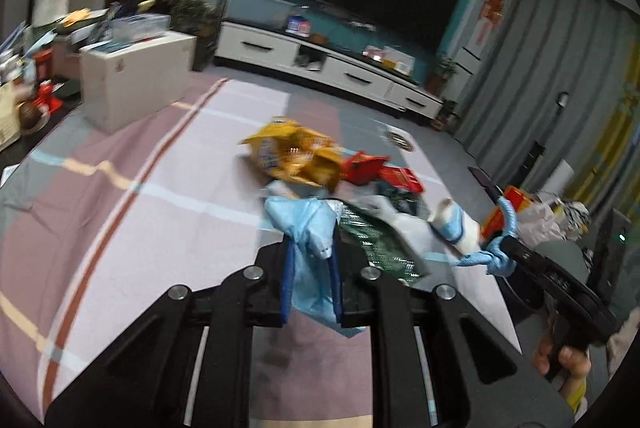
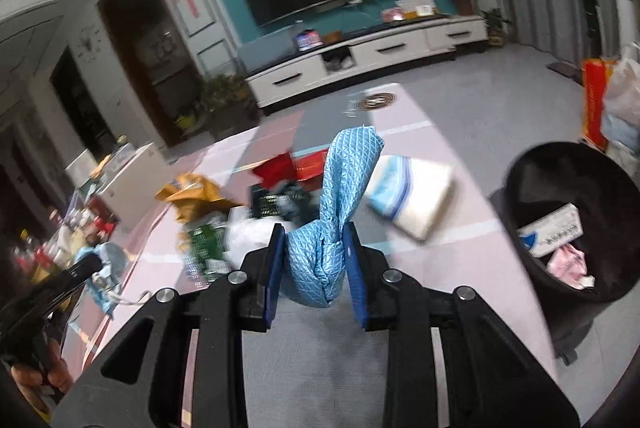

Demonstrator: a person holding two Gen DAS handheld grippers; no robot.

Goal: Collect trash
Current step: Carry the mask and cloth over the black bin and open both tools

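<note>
Our left gripper (image 1: 311,260) pinches a pale blue mask (image 1: 308,224) narrowly; our right gripper (image 2: 314,262) clamps a bunched blue cloth (image 2: 336,212), bin (image 2: 520,184) at three o'clock.

Crumpled blue wrappers (image 2: 332,228), yellow bag (image 1: 292,156) and tissue pack (image 2: 412,196) litter the cloth.

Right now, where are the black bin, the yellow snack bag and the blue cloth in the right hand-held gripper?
black bin (image 2: 516,188), right wrist view, left rim.
yellow snack bag (image 1: 292,156), left wrist view, middle.
blue cloth (image 2: 316,256), right wrist view, bunched part between the pads.
</note>
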